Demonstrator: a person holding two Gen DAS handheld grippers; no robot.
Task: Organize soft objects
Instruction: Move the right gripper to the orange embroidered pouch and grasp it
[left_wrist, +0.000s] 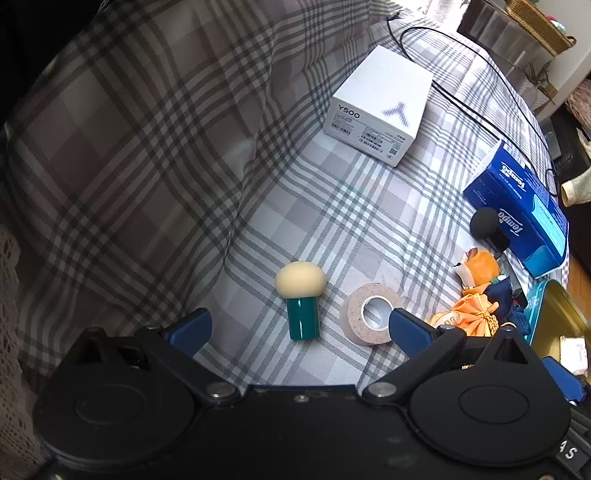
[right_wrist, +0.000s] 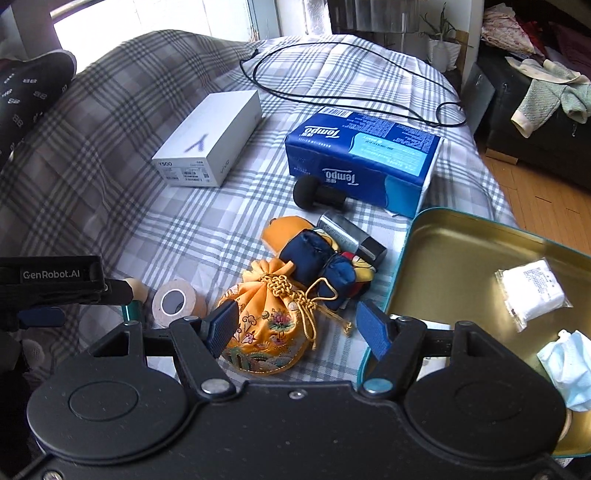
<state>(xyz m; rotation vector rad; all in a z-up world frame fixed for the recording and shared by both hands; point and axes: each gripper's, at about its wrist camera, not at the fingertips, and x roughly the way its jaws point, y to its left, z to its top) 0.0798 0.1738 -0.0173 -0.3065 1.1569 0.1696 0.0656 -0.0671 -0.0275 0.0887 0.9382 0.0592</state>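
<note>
Since only two soft things lie in the tin (right_wrist: 436, 236), we think our job is just getting started. Inside the tin we see a small white packet (right_wrist: 532, 291) and a crumpled blue mask (right_wrist: 569, 369). The tin sits at the right edge of the bed (right_wrist: 184, 229).

Lots of things are still out on the bed. Just left of the tin lies a yellow silk pouch (right_wrist: 266, 332). Touching it are two little blue pouches (right_wrist: 306, 254) and an orange fox toy (left_wrist: 476, 266). Further left are a roll of tape (left_wrist: 369, 314) and a puff with a green handle (left_wrist: 301, 299). A black puff (right_wrist: 317, 192) rests against the blue tissue pack (right_wrist: 362, 155). A white box (right_wrist: 210, 144) lies near the pillow side.

Our left gripper (left_wrist: 299, 328) has its fingers wide apart and holds nothing; the green-handled puff sits between them. Our right gripper (right_wrist: 295, 328) is also spread wide and holds nothing, right over the yellow pouch. We think that pouch goes in the tin next.
</note>
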